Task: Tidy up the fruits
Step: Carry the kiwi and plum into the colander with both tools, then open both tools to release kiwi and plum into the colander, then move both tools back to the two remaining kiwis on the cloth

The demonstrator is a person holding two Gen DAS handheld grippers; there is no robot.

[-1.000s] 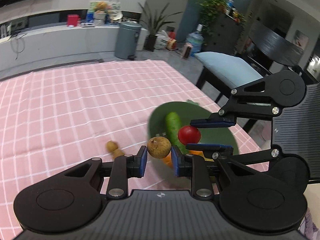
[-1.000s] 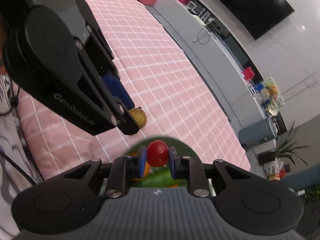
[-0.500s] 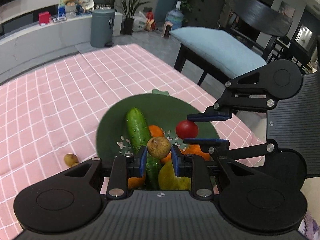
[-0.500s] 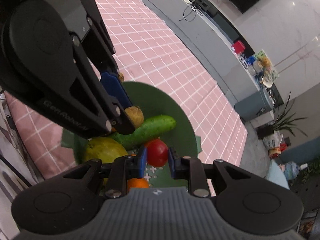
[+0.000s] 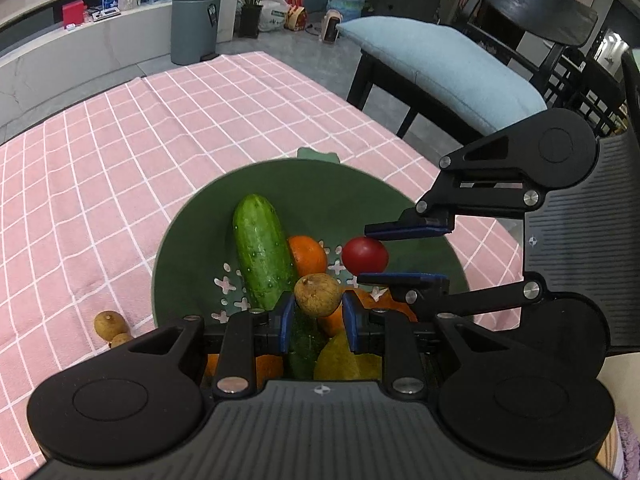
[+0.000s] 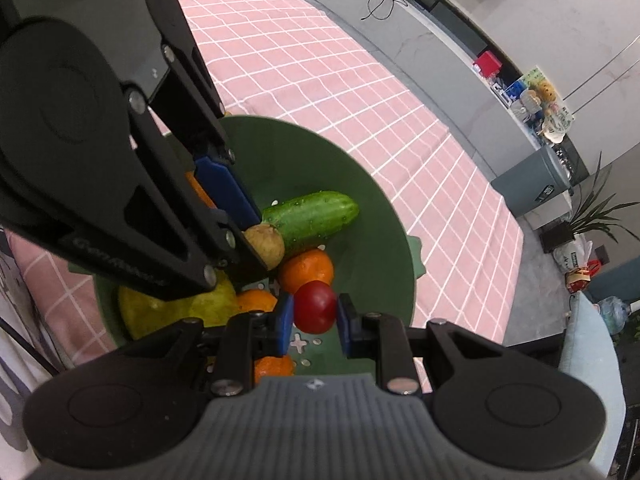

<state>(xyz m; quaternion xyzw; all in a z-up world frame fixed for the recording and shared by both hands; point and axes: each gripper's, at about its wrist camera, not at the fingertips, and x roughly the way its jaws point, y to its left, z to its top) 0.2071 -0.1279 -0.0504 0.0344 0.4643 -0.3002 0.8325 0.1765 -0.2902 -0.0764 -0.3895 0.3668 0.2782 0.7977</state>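
On the left of the left wrist view, the pink checked tablecloth point(image 5: 100, 184) lies bare up to its far edge, giving wide open room; two small brown round fruits point(image 5: 109, 326) sit on it just beside the left rim of the round dark green perforated bowl point(image 5: 328, 192). The bowl stands near the table's right edge, where a black chair with a pale blue cushion point(image 5: 440, 64) is close by.

Inside the bowl a bumpy green cucumber point(image 5: 262, 252) lies lengthwise, touching an orange tangerine point(image 5: 308, 254) on its right; more tangerines and a yellow-green pear point(image 5: 340, 360) crowd the near side (partly hidden behind the grippers).

The left gripper point(image 5: 317, 316) hangs over the bowl, its blue pads narrowly parted and clamped on a small brown rough-skinned round fruit point(image 5: 318, 295). To its right, the right gripper point(image 5: 404, 254) reaches in sideways over the bowl, pads pinching a small glossy red tomato point(image 5: 365, 256) at a similar narrow gap. In the right wrist view the tomato point(image 6: 315, 306) hangs above the bowl's floor, just beside a tangerine point(image 6: 306, 270).
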